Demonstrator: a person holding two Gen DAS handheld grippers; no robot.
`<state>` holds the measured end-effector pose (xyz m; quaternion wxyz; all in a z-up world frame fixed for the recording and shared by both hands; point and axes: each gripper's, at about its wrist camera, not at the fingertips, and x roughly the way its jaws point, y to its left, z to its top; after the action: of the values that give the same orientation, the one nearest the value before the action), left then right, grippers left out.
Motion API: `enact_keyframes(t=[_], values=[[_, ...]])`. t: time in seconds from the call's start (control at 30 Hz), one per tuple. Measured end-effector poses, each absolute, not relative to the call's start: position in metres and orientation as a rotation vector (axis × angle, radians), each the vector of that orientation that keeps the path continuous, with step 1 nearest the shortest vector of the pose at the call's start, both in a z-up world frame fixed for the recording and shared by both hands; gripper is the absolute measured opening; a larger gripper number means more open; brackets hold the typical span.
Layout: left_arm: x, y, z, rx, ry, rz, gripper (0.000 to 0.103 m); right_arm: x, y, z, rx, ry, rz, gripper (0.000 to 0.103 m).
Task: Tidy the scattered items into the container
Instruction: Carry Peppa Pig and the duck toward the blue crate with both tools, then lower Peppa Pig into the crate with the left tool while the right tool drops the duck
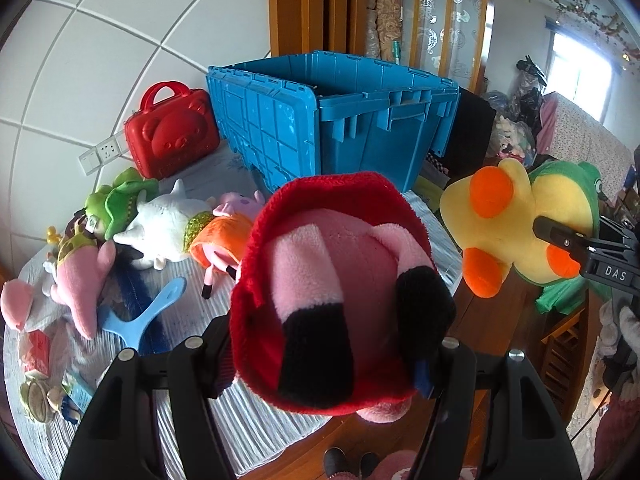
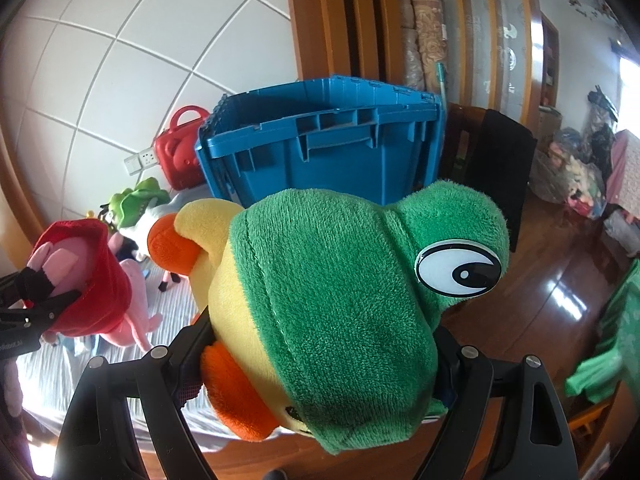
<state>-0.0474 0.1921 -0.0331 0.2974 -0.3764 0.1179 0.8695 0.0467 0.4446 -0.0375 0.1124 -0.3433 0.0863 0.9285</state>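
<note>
My left gripper (image 1: 326, 354) is shut on a pink pig plush in a red dress (image 1: 332, 280), held up in front of the blue crate (image 1: 332, 120); the same plush shows at the left of the right wrist view (image 2: 80, 276). My right gripper (image 2: 316, 364) is shut on a yellow duck plush with a green frog hood (image 2: 328, 300), also lifted, to the right of the pig. In the left wrist view the duck (image 1: 520, 232) hangs at the right. The blue crate (image 2: 320, 148) stands open just beyond both toys.
A red bear case (image 1: 172, 136) stands left of the crate. Several plush toys (image 1: 160, 224) and a blue hand mirror (image 1: 140, 316) lie on the striped cloth (image 1: 256, 424). A black chair back (image 2: 500, 168) stands right of the crate, above a shiny wooden floor (image 2: 560, 280).
</note>
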Motion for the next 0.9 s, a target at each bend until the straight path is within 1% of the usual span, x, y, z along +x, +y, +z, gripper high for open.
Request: enact_keyframes(t=[0.27, 0.5, 0.6, 0.77, 0.9], values=[[-0.064, 0.232, -0.017, -0.986, 0.320, 2.321, 0.066, 0.024, 0.484, -0.025, -1.005, 0.233, 2.752, 0.087], [-0.083, 0.287, 0.028, -0.897, 0.230, 2.443, 0.066, -0.005, 0.549, -0.002, -0.971, 0.156, 2.869, 0.087], [-0.093, 0.313, 0.049, -0.848, 0.205, 2.505, 0.066, -0.017, 0.583, 0.012, -0.910, 0.133, 2.932, 0.087], [-0.123, 0.353, 0.080, -0.784, 0.186, 2.570, 0.066, -0.041, 0.630, 0.027, -0.843, 0.173, 2.996, 0.087], [-0.153, 0.377, 0.097, -0.730, 0.197, 2.603, 0.066, -0.062, 0.653, 0.028, -0.812, 0.197, 3.026, 0.087]])
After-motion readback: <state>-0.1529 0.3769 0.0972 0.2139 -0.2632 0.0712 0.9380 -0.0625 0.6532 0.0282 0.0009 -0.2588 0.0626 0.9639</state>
